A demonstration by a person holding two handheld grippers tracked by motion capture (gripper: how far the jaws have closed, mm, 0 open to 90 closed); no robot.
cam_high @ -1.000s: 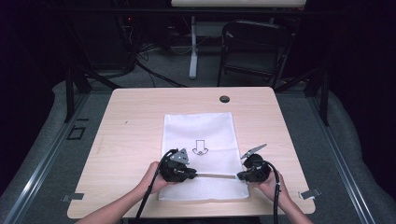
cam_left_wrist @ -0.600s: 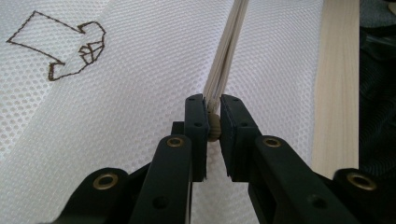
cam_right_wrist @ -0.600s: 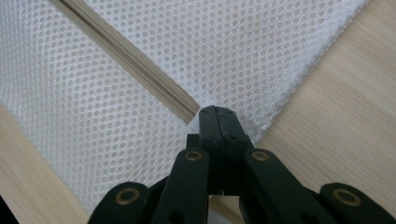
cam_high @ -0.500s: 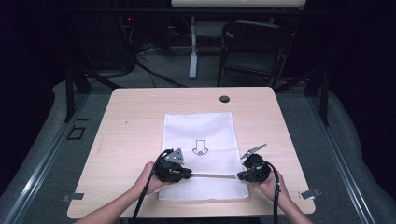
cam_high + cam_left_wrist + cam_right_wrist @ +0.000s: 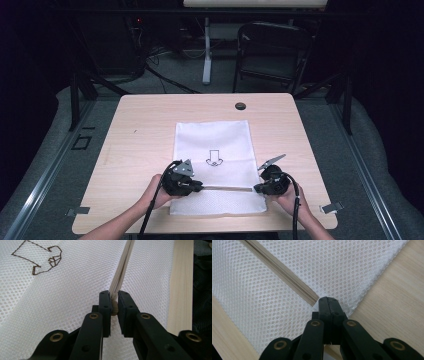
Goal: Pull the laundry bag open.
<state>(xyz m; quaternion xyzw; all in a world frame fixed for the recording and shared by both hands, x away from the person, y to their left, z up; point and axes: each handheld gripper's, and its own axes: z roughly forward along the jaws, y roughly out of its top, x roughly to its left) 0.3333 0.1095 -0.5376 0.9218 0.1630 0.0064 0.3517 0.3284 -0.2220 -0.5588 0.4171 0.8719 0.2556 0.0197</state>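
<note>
A white mesh bag (image 5: 212, 142) with a brown outline drawing (image 5: 215, 159) lies flat in the middle of the wooden table (image 5: 140, 135). A beige zipper (image 5: 227, 188) runs across its near end. My left gripper (image 5: 200, 188) sits at the zipper's left end. In the left gripper view, that gripper (image 5: 113, 296) is shut on the zipper pull (image 5: 114, 309), and the zipper tape (image 5: 122, 270) runs away from it. My right gripper (image 5: 257, 189) is at the right end. In the right gripper view, it (image 5: 328, 300) is shut on the bag's edge where the zipper (image 5: 282, 272) ends.
A small black round cap (image 5: 240, 106) sits in the tabletop near the far edge. A dark chair (image 5: 272, 50) and cables stand on the floor beyond the table. Bare wood (image 5: 397, 290) flanks the bag on both sides.
My left gripper has edged slightly to the left along the zipper line. The right gripper and the bag have stayed put.
</note>
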